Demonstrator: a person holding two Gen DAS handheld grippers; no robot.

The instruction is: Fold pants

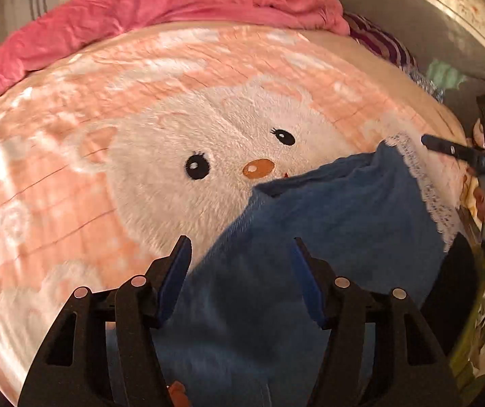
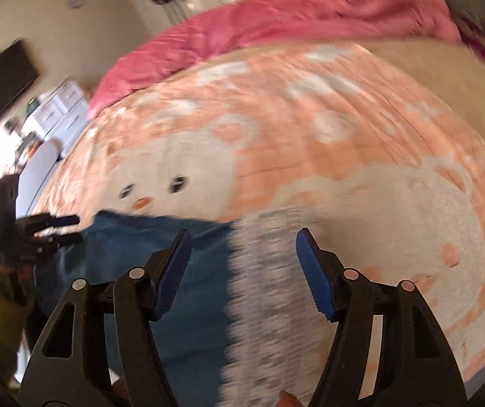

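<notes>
While both my left gripper (image 1: pixel 242 281) and right gripper (image 2: pixel 242 271) hang half open and empty, the blue pants (image 1: pixel 327 224) lie near-right on the blanket (image 1: pixel 73 186); I regrip one edge squarely

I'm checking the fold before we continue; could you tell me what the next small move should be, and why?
Probably bring both tongs back down to the blue pants for another fold. The left tongs and right tongs stand open with nothing pinched, and the pants lie loose on the peach blanket, lace hem rumpled.
</notes>
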